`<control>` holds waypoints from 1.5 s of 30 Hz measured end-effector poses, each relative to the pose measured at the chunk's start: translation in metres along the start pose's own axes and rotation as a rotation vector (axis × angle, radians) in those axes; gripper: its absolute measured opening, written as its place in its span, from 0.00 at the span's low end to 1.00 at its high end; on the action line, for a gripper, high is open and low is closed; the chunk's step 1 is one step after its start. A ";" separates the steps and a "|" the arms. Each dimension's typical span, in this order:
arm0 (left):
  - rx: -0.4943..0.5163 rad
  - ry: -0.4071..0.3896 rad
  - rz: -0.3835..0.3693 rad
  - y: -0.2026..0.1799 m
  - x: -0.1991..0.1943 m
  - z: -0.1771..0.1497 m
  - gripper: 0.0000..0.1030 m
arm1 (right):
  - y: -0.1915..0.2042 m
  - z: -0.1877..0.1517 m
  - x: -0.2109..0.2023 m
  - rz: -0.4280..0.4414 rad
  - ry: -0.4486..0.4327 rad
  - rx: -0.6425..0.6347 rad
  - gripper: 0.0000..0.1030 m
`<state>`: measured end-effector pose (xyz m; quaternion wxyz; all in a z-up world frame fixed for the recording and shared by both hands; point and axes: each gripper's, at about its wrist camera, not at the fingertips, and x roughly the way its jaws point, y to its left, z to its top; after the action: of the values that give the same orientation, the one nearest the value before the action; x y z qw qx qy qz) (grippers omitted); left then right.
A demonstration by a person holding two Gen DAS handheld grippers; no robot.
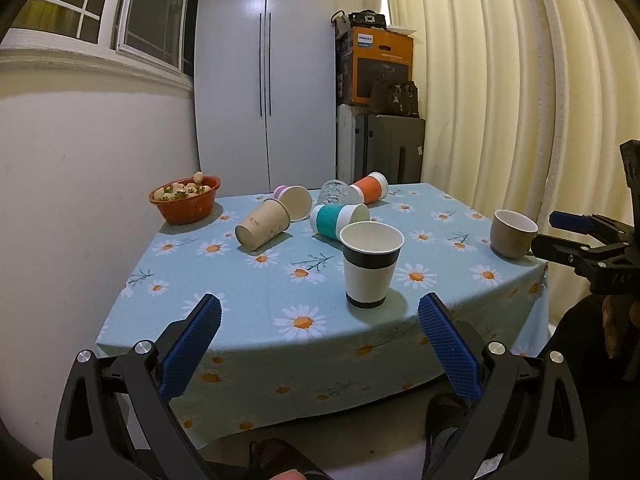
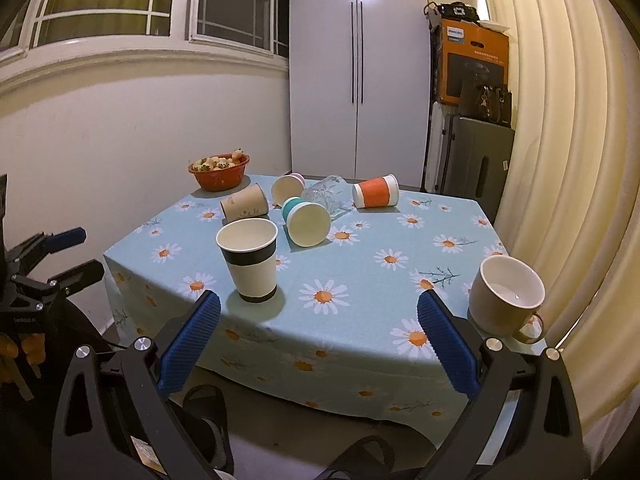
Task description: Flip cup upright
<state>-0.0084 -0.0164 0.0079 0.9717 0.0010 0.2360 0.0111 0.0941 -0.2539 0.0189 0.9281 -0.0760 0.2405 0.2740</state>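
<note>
Hovering with both grippers' fingers apart, left gripper (image 1: 319, 322) and right gripper (image 2: 319, 318), I risked toppling the upright black-banded white paper cup (image 1: 371, 263) reaching the tipped teal-sleeved paper cup (image 1: 339, 220) behind it.

Upright paper cup (image 1: 372, 265) just ahead between the spread jaws, toppled cups (image 1: 340, 220) behind it, bowl (image 1: 185, 199) far left, mug (image 1: 512, 233) right, all on the table (image 1: 256, 280).

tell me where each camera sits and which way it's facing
Left wrist: sits on the left hand-held gripper, off the table's near edge, facing the black-banded cup; own open fingers show, right hand-held gripper at far right.
Right wrist: sits on the right hand-held gripper, further right, near the beige mug; left hand-held gripper at far left.
Shared: table, tipped cups, red bowl.
</note>
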 end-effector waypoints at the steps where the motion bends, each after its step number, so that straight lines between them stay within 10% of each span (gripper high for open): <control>1: 0.001 0.001 0.000 0.000 0.000 0.000 0.94 | 0.002 -0.001 0.000 -0.002 0.000 -0.006 0.95; 45: -0.009 0.014 0.005 0.001 0.000 -0.002 0.94 | 0.002 -0.003 0.003 -0.018 0.000 -0.009 0.95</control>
<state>-0.0092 -0.0154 0.0063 0.9700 -0.0030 0.2426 0.0148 0.0939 -0.2512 0.0148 0.9301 -0.0824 0.2385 0.2668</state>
